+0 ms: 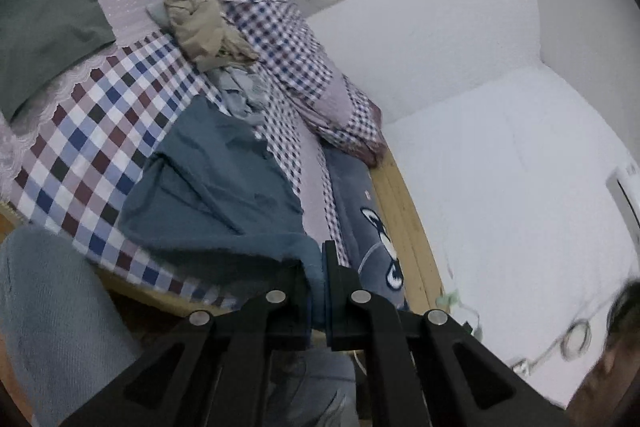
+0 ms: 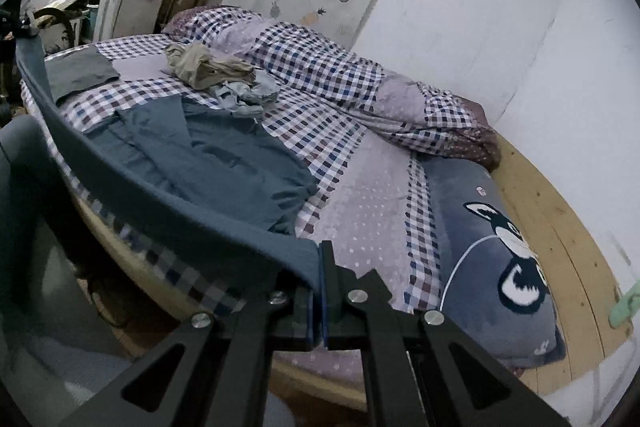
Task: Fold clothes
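A teal-blue garment (image 1: 212, 183) lies spread on the checked bedspread (image 1: 80, 147), its near edge lifted off the bed. My left gripper (image 1: 318, 267) is shut on one corner of that edge. My right gripper (image 2: 320, 267) is shut on the other corner of the teal-blue garment (image 2: 208, 155), and the hem stretches taut from it up to the far left, where the left gripper (image 2: 24, 27) shows small. A crumpled beige garment (image 2: 204, 67) and a light grey-blue one (image 2: 248, 95) lie heaped behind it. A dark grey folded piece (image 2: 80, 71) sits at the far left of the bed.
A rolled checked quilt (image 2: 340, 75) runs along the wall side. A blue cartoon pillow (image 2: 496, 247) lies at the right on the wooden bed frame (image 2: 560, 235). Boxes and a suitcase (image 2: 124, 11) stand beyond the bed. A person's grey trouser leg (image 1: 52, 327) is at lower left.
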`<state>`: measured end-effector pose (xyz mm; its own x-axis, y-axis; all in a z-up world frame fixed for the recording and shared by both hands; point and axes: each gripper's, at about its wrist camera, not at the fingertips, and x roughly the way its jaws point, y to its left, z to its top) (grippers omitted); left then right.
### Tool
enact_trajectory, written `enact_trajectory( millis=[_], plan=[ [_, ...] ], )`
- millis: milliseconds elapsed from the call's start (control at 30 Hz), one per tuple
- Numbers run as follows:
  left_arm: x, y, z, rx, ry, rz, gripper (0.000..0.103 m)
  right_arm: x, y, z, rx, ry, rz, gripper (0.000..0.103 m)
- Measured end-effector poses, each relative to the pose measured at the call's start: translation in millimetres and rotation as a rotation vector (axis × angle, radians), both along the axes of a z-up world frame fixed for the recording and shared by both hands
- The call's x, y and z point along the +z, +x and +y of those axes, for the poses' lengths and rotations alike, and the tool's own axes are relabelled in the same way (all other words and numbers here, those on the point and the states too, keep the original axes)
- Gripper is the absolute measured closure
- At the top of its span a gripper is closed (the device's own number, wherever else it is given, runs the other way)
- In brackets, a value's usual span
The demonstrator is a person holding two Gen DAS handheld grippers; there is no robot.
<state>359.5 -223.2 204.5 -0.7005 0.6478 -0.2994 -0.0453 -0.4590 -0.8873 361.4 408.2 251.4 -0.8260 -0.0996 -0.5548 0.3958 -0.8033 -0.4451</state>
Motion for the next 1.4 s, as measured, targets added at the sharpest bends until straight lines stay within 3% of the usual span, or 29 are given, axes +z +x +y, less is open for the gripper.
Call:
enact_trajectory(
  millis=[233,333,467,567,600,633,667,733,800,833,967,1067,1167,1267,1333,1400],
  plan=[
    [-27,-114,0,0.025,-0.091,-0.150,0.101,-18,-128,-6,-0.001,-0.014,-0.144,0.103],
    [-49,-170,3,0.030,-0.140,-0.213,0.101,-46,-191,-13,-0.030,0.012,-0.240,0.102],
    [-98,-250,3,0.065,-0.196,-0.321,0.101,-99,-272,-20,-0.090,0.025,-0.377,0.102],
    [-136,-292,-4,0.095,-0.226,-0.390,0.100,-142,-324,-18,-0.191,0.016,-0.466,0.089],
    [-146,-303,-7,0.102,-0.236,-0.414,0.098,-152,-336,-15,-0.239,0.010,-0.487,0.075],
    [-154,-313,-10,0.112,-0.246,-0.428,0.090,-158,-345,-12,-0.281,0.000,-0.498,0.063],
    [-155,-319,-15,0.127,-0.260,-0.408,0.082,-161,-352,-7,-0.314,-0.023,-0.508,0.061],
    [-153,-327,-24,0.152,-0.264,-0.346,0.039,-157,-362,4,-0.334,-0.113,-0.524,0.048],
    [-146,-335,-33,0.185,-0.267,-0.264,0.022,-145,-367,18,-0.348,-0.251,-0.503,0.039],
    [-143,-340,-36,0.199,-0.279,-0.222,0.021,-139,-369,25,-0.355,-0.336,-0.481,0.031],
    [-147,-387,-10,0.059,-0.457,-0.153,0.021,-131,-393,38,-0.366,-0.611,-0.418,0.024],
    [-161,-417,17,-0.068,-0.567,-0.147,0.024,-148,-417,36,-0.355,-0.711,-0.450,0.024],
    [-173,-432,32,-0.116,-0.661,-0.162,0.031,-166,-440,23,-0.323,-0.674,-0.506,0.024],
    [-186,-444,40,-0.153,-0.683,-0.183,0.041,-183,-459,17,-0.320,-0.620,-0.542,0.024],
    [-192,-450,46,-0.175,-0.698,-0.189,0.064,-194,-469,19,-0.339,-0.611,-0.561,0.024],
    [-196,-453,53,-0.194,-0.724,-0.199,0.076,-205,-478,22,-0.348,-0.615,-0.582,0.024]
  ],
)
